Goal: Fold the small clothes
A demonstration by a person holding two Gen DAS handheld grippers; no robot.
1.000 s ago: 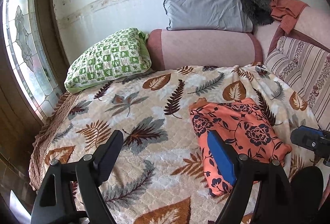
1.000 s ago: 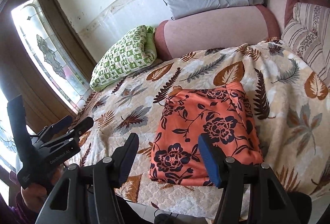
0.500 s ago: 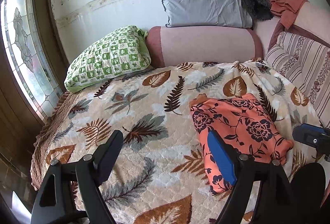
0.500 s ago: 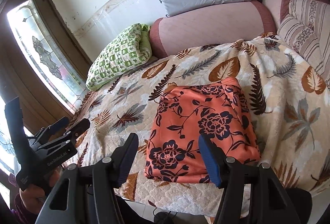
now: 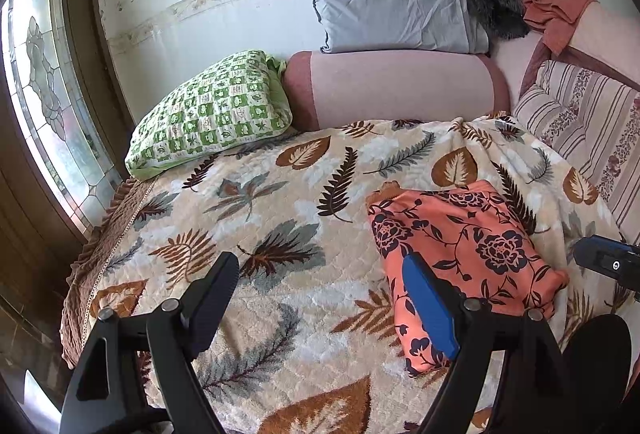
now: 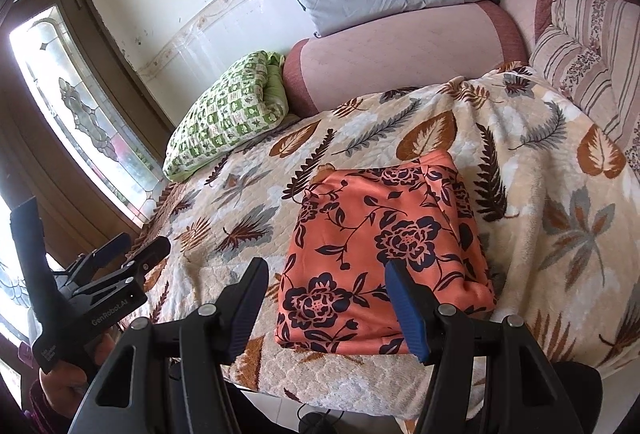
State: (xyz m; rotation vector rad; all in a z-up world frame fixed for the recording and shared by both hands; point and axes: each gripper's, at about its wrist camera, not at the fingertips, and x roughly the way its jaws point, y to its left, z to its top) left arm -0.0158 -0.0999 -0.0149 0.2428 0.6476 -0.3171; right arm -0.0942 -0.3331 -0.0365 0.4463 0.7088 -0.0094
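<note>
An orange garment with dark flowers (image 6: 384, 250) lies folded into a neat rectangle on the leaf-patterned blanket (image 6: 248, 202), near the bed's front edge. It also shows in the left wrist view (image 5: 460, 258). My right gripper (image 6: 326, 298) is open and empty, held just in front of the garment's near edge. My left gripper (image 5: 320, 298) is open and empty, over bare blanket to the garment's left. The left gripper also shows at the right wrist view's lower left (image 6: 132, 258).
A green checked pillow (image 5: 212, 114), a pink bolster (image 5: 392, 86) and a grey pillow (image 5: 392, 14) lie at the back by the wall. Striped bedding (image 5: 580, 122) is piled at the right. A stained-glass window (image 5: 44, 82) is at the left.
Both grippers have drawn back slightly from the bed. The folded garment has not moved. Both jaws stay open.
</note>
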